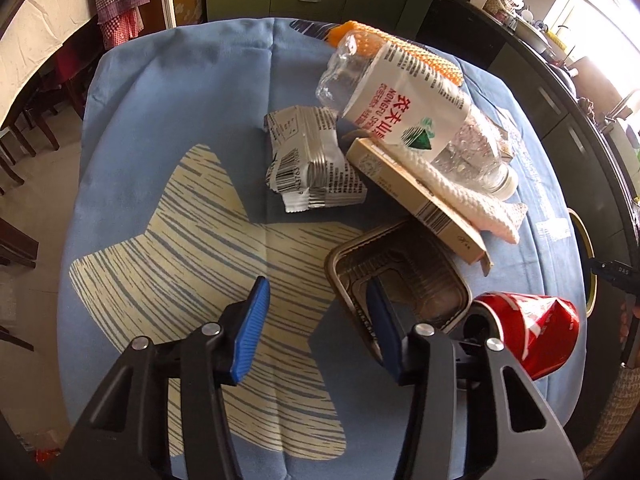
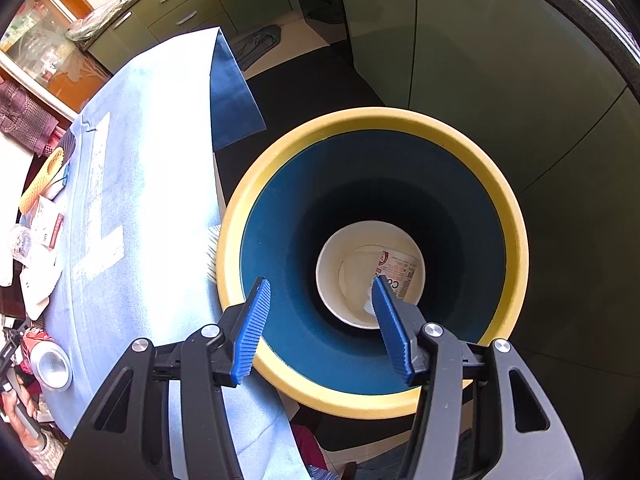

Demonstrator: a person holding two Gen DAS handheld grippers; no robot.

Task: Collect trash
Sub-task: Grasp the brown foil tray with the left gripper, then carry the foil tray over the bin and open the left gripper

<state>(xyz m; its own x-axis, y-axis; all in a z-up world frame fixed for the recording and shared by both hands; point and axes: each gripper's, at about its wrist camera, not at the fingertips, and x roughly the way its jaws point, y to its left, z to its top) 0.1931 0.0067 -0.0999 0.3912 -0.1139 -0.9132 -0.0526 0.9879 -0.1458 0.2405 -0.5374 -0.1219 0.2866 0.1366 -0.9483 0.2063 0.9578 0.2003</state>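
- Trash lies heaped on the table under a blue cloth with a cream star print, seen from my left wrist.
- My left tongs are spread wide with nothing between the blue pads, poised above the cloth; the right pad overlaps the near rim of a shallow rectangular foil tray.
- Left of centre sits a crumpled silver wrapper with black barcodes.
- Just right of it, a flat tan cardboard box lies tilted, its low end resting over the tray's far edge.
- A white knitted cloth drapes over the box, and a clear plastic water bottle with a white label lies on its side across both.
- Behind the bottle lies an orange mesh sleeve.
- A crushed red soda can lies on its side at the right, close beside the tray.
- My right tongs are also spread wide and hold nothing, hanging over the mouth of a round bin with a yellow rim and dark blue inside, which stands on the floor just beside the table edge.
- Deep in the bin rests a white paper cup with a printed wrapper inside it.
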